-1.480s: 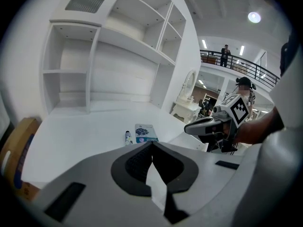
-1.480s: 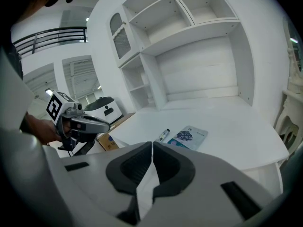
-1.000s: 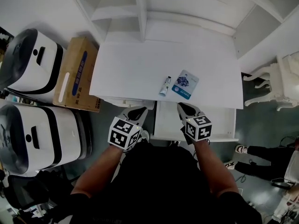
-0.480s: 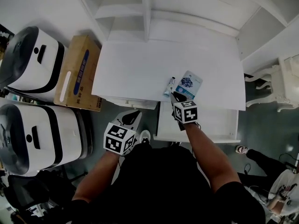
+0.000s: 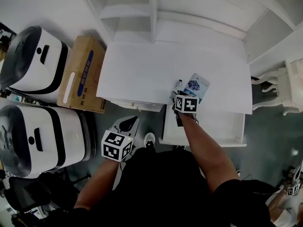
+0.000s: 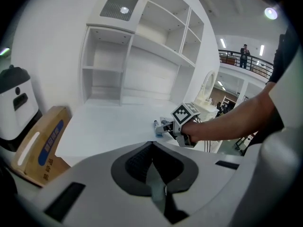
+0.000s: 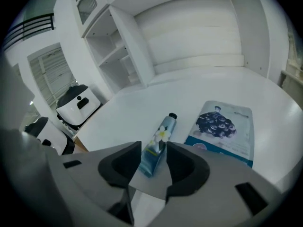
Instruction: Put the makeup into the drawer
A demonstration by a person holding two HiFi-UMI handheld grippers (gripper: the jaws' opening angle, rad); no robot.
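Observation:
A small blue makeup tube (image 5: 178, 84) with a flower print lies near the front edge of the white desk (image 5: 142, 65). My right gripper (image 5: 176, 95) hangs over the tube's near end. In the right gripper view the tube (image 7: 159, 140) runs between the jaws of the right gripper (image 7: 154, 156), which are opening, and the pads do not press it. A blue-and-white sachet (image 5: 197, 86) lies just right of the tube. Below the desk edge the white drawer (image 5: 222, 126) stands pulled out. My left gripper (image 5: 127, 124) hangs low at the left, shut and empty (image 6: 152, 161).
A cardboard box (image 5: 80, 74) leans at the desk's left side, beside two white machines (image 5: 28, 56) (image 5: 38, 136). White shelves (image 5: 151, 8) rise at the desk's back. A white ornate chair (image 5: 284, 84) stands at the right.
My right gripper has moved from the drawer front up over the tube on the desk. My left gripper has drifted down and left, away from the desk.

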